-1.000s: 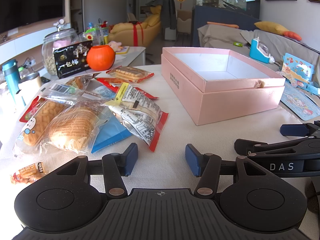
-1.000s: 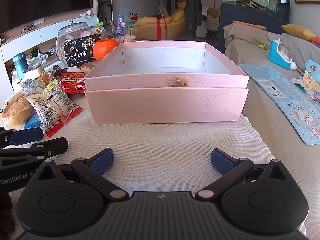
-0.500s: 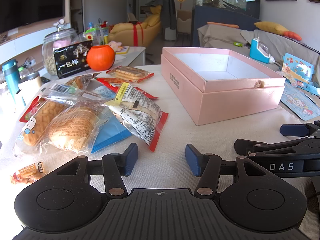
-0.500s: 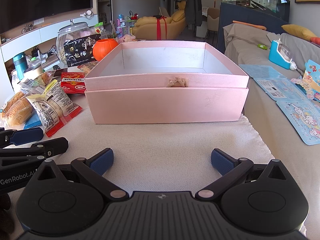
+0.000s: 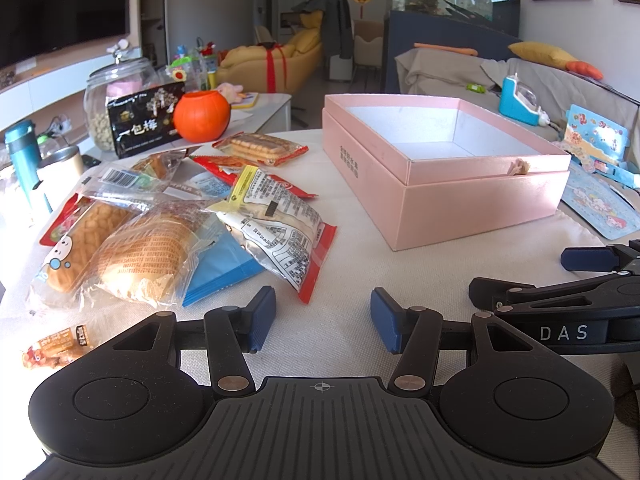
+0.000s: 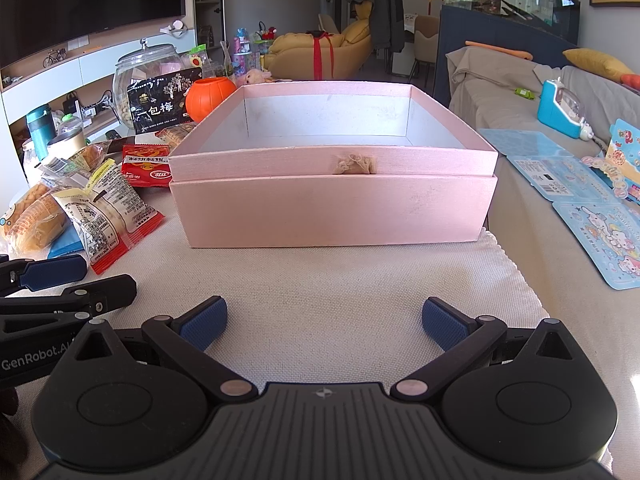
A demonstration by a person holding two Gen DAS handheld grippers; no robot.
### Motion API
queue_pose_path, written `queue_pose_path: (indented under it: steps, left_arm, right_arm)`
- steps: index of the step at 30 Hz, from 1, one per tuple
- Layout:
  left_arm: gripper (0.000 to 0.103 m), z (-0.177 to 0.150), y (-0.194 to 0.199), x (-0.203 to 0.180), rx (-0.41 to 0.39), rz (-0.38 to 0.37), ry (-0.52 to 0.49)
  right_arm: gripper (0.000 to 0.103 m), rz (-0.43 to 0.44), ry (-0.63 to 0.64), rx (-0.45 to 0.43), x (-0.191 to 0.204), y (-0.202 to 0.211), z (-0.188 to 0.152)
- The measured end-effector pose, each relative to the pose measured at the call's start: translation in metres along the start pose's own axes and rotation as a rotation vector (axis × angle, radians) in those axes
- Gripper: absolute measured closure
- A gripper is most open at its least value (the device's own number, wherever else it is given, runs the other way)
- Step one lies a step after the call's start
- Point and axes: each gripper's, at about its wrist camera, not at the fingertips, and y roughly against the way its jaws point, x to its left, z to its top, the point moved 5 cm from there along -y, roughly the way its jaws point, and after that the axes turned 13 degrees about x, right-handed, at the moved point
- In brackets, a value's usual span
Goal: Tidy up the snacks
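An open, empty pink box stands on a cloth-covered table. A pile of snack packets lies to its left: a clear packet with red edges, two bread packets, a blue packet, a biscuit packet, a red packet. A small orange packet lies alone near the left. My left gripper is open and empty, low over the cloth just right of the pile. My right gripper is open wide and empty, in front of the box.
A black plum bag, an orange pumpkin pot, a glass jar, a teal flask and a cup stand behind the pile. Sticker sheets and a blue toy lie right of the box on a sofa.
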Motion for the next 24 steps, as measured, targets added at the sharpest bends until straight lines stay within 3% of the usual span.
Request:
queue_pose_path:
  steps: [24]
  left_arm:
    - [0.044, 0.0004, 0.0033, -0.0006, 0.000, 0.001, -0.001]
  right_arm:
    - [0.000, 0.000, 0.000, 0.001, -0.0001, 0.0004, 0.0000]
